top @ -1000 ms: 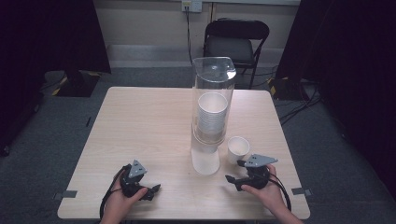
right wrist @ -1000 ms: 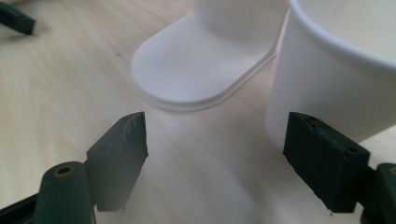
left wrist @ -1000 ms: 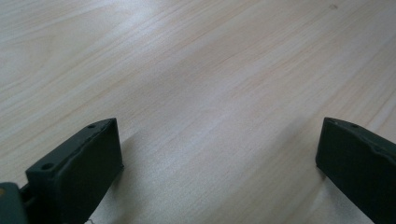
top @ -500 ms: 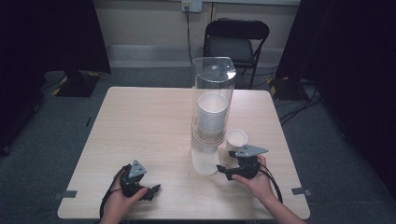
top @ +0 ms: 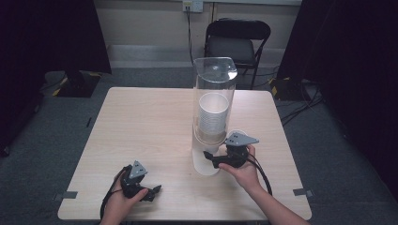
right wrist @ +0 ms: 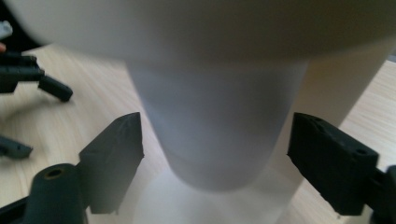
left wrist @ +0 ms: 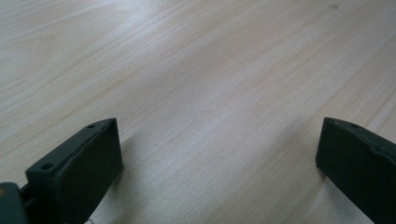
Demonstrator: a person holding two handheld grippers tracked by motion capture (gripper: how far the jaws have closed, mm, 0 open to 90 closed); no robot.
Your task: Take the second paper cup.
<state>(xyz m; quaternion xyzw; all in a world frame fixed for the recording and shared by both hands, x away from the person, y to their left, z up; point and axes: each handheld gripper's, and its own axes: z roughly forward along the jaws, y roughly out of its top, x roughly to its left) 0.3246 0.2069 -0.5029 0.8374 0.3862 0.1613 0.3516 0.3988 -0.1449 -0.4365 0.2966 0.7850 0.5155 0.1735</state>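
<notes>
Table (top: 141,126): cup dispenser (top: 213,112) fronts chair (top: 237,40).

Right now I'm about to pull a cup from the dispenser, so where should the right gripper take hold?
Grip the bottom cup on its tapered wall, below the clear dispenser tube. Come level from the person's side: the right gripper already has open jaws flanking it.

Upright clear cup dispenser (top: 213,112) right of centre on the surface (top: 141,126), holding a stack of white cups (top: 212,115), the lowest cup (right wrist: 215,135) protruding from its underside.
</notes>
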